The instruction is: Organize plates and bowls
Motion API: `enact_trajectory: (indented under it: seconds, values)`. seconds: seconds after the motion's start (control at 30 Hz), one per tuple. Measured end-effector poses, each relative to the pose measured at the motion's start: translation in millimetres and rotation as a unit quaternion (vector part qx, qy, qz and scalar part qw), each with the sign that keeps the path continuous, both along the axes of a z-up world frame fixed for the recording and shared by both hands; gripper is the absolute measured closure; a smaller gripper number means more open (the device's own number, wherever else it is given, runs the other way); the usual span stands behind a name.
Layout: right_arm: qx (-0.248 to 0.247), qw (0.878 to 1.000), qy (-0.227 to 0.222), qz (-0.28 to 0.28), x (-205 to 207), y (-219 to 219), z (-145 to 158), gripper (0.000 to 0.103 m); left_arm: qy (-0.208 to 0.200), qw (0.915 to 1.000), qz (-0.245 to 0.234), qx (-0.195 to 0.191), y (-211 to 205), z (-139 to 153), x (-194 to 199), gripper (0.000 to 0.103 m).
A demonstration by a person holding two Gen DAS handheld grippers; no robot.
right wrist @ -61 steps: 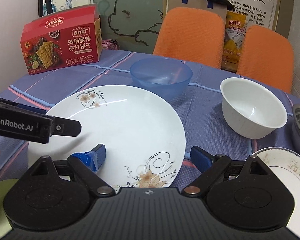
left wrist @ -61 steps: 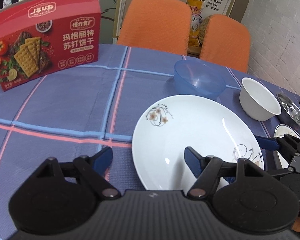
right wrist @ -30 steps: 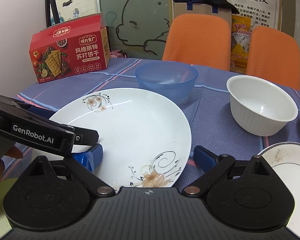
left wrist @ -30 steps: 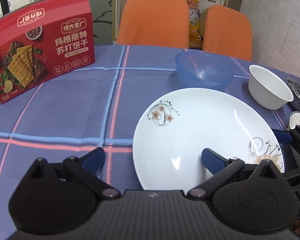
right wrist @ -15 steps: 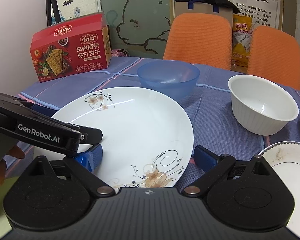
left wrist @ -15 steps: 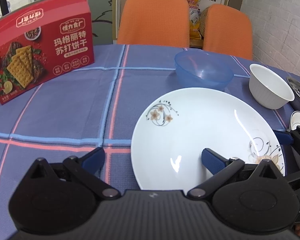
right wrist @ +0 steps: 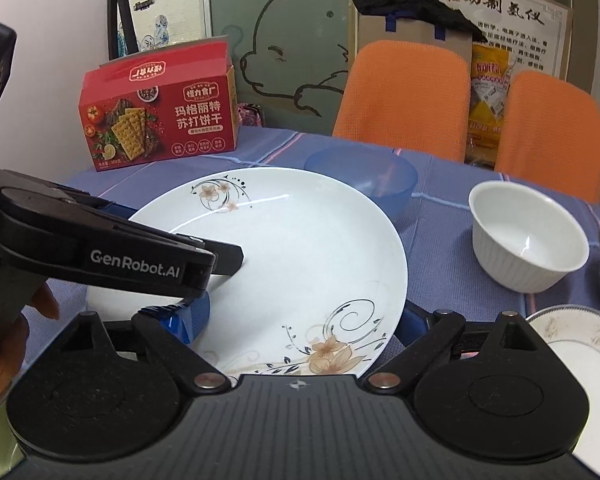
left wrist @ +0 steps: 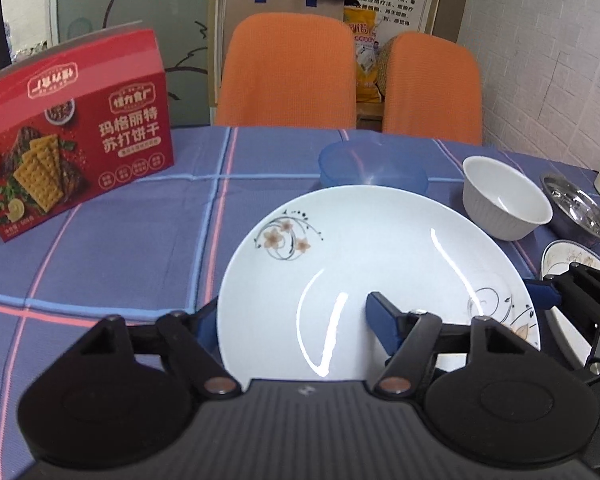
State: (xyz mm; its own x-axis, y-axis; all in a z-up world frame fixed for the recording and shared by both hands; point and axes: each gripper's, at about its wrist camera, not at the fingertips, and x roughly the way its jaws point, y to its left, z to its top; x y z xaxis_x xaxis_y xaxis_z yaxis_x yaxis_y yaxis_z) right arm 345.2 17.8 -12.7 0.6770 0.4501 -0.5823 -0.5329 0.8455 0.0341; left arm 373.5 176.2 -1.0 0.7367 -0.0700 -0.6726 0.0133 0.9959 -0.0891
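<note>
Tablecloth (left wrist: 140, 248) lies bare left of the large plate (left wrist: 380, 248), both claws straddling its rim.

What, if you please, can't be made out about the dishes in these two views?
- Large floral plate: its near rim is hidden by each camera's own hand-held gripper body.
- Steel bowl: cut off by the right wrist view's edge.
- Small patterned plate: partly behind gripper bodies in both views.
- Blue bowl: near side hidden behind the large plate.

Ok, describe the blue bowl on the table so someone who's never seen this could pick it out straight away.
Start at the two orange chairs behind the checked tablecloth. Just in front of them, beyond the far rim of the big white floral plate, sits the blue bowl. It is the only see-through blue plastic one; the bowl to its right is opaque white.
</note>
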Motion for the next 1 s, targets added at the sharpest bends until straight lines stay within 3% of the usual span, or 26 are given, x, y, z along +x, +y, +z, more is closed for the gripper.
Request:
enact_trajectory:
  seconds: [0.27,0.63,0.8,0.9,1.0]
  values:
    - [0.000,1.000,-0.010,0.012,-49.4,-3.8,22.9,0.020,-0.018,0.9998,0.000,-0.007,0.6,22.1,-53.1,0.035]
    - [-0.002,1.000,0.023,0.008,-142.2,-20.9,10.6,0.020,0.004,0.9999,-0.002,-0.013,-25.1,3.6,-157.2,0.036]
    - [0.002,0.999,0.037,0.005,-153.8,-23.6,-1.6,0.019,0.011,0.9999,-0.004,-0.002,-32.7,-6.8,-170.0,0.036]
    - [-0.009,1.000,0.023,0.008,-152.4,-19.8,-5.4,0.019,0.024,0.9994,-0.001,-0.026,-26.5,-13.1,-166.8,0.034]
    - [-0.019,1.000,0.018,0.006,-150.2,-19.4,-9.6,0.021,0.006,0.9997,0.004,-0.023,-24.8,-10.7,-171.0,0.014]
